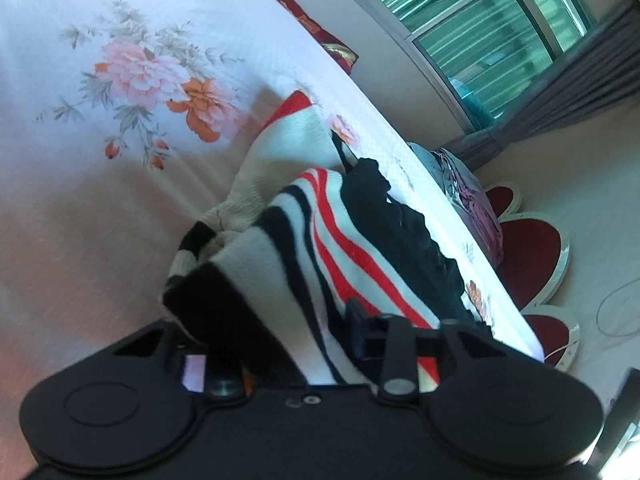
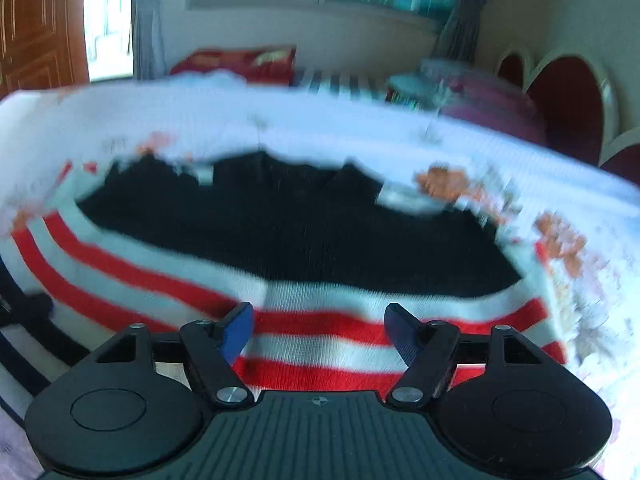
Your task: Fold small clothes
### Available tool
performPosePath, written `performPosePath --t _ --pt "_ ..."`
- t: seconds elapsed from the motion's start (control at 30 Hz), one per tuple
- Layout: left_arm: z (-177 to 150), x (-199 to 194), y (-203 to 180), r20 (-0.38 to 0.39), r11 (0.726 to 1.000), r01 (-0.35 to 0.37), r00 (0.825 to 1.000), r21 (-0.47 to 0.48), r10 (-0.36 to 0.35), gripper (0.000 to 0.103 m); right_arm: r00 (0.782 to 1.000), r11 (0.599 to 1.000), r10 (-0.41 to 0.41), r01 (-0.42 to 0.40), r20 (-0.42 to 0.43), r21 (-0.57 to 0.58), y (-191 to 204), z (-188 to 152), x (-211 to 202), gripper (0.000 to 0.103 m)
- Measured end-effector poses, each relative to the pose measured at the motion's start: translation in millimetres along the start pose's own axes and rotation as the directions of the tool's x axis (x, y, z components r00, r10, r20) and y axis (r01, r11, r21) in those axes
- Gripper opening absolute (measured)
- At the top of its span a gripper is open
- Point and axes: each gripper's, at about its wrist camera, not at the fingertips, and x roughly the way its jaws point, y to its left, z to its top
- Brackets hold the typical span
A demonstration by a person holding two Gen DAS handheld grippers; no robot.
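Between the closed pads of the left tool (image 1: 320, 340) sits a fold of the striped sweater (image 1: 320, 240), while the right tool (image 2: 319, 332) hangs open over it on the bed (image 1: 100, 140); it looks soft, light and floppy, best taken at a hem or edge.

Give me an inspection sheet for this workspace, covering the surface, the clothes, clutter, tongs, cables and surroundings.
Surface: bed sheet, white with a pink and orange flower print.
Job's things: striped sweater, red, white and black, bunched up and partly raised.
Clutter: crumpled bedding at the bed's far edge; red cushion.
Tongs: left tongs have sweater cloth draped between them; whether they pinch it is hidden. Right tongs are open above the red stripes.
Cables: a thin white cable on the floor.
Surroundings: window, grey curtain, wooden door, red scalloped headboard.
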Motion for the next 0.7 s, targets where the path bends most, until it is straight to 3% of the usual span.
performPosePath --t 0.1,0.47,0.7 --pt "0 3 2 0.004 1.000 0.005 1.000 -0.027 -0.005 0.027 0.998 0.999 -0.013 0.010 -0.055 -0.046 5 -12 14 0.072" --pt "-3 3 -2 0.047 0.997 -0.009 0.999 -0.071 0.013 0.018 0.998 0.998 0.033 -0.035 -0.046 -0.043 -3 -13 17 0.072" --pt "-4 -13 -32 0.126 1.000 -0.001 0.992 0.030 -0.003 0.016 0.997 0.997 0.072 -0.072 -0.030 -0.012 -16 -7 12 0.072"
